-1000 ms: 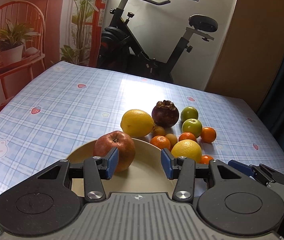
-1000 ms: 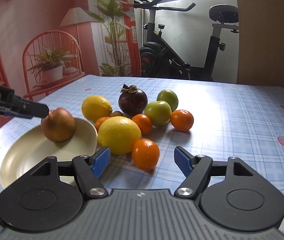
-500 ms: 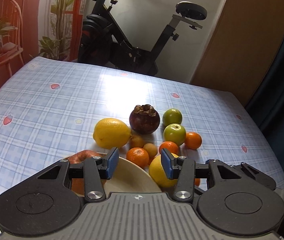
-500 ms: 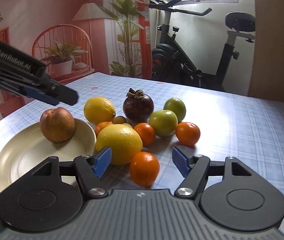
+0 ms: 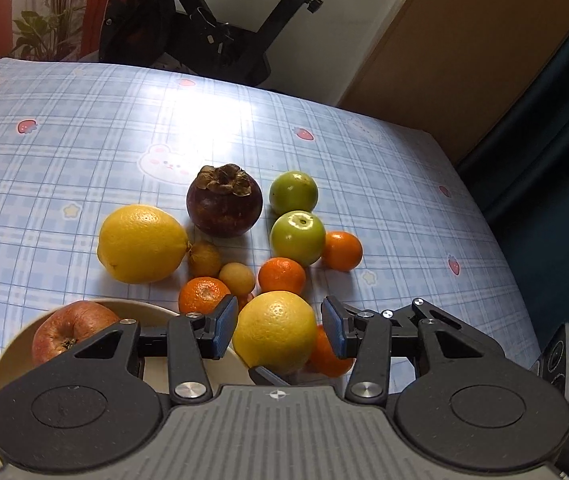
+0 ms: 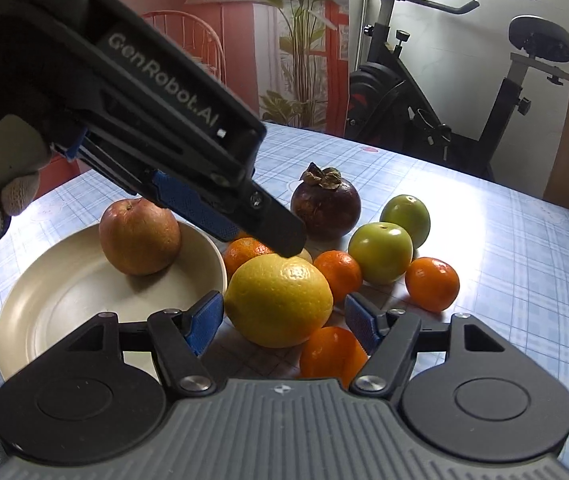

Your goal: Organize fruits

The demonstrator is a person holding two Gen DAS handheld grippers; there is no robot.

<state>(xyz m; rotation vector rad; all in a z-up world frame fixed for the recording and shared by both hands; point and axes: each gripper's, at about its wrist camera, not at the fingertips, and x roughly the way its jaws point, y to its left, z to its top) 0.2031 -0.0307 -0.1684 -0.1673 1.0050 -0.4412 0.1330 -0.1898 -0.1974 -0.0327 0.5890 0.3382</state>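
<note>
The near lemon (image 6: 278, 300) is framed, ungripped, between the parted fingers of the right gripper (image 6: 282, 320), whose jaws have just been closing. The left gripper (image 5: 278, 326), fingers likewise released, is poised over the same lemon. An apple (image 6: 138, 236) is seen on the cream plate (image 6: 64, 296) beside it, the other fruit clustered mid-worktop (image 5: 84, 140).

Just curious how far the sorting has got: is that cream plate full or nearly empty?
Nearly empty. The plate holds only one red apple; the other fruit lies on the tablecloth.
</note>
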